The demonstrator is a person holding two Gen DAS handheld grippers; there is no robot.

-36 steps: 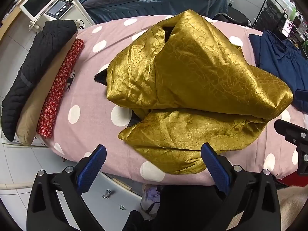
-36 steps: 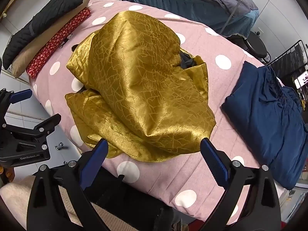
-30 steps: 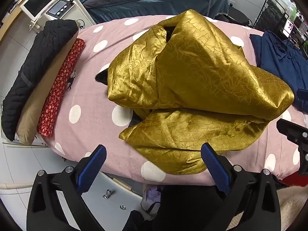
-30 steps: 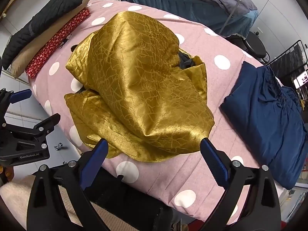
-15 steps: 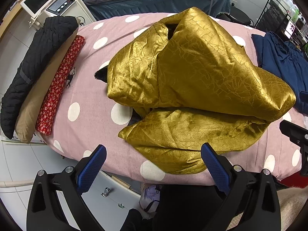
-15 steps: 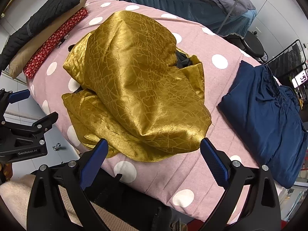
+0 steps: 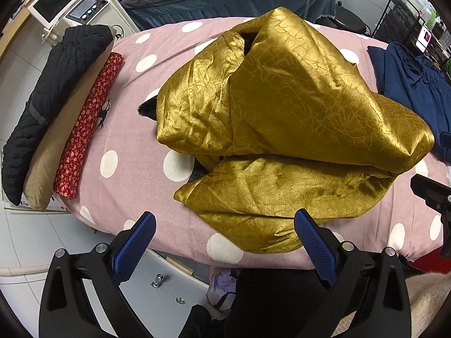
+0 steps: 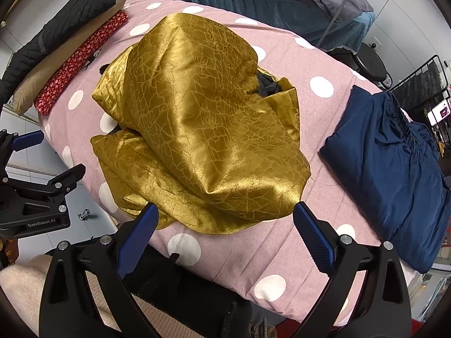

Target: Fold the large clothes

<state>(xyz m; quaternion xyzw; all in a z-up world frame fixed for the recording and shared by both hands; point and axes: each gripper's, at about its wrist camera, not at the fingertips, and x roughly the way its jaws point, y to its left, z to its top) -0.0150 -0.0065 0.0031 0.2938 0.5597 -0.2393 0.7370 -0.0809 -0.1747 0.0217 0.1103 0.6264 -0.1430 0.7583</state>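
Loosely heaped, shiny crinkle-patterned gold garment (image 7: 282, 129); each hand-held gripper (image 7: 224, 235) (image 8: 224, 225) gapes wide, empty.

Both cameras slightly nearer the gold garment (image 7: 282, 129), otherwise no visible change

Note: gold garment (image 7: 282, 118) glossy crinkle-textured cloth; polka-dot cover (image 7: 129, 152) matt cloth; your gripper pads (image 7: 314, 246) blue, knurled.

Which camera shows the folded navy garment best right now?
The right wrist view: the navy garment lies almost whole on the polka-dot cover, right of the gold garment. The left wrist view catches only a strip at its right edge.
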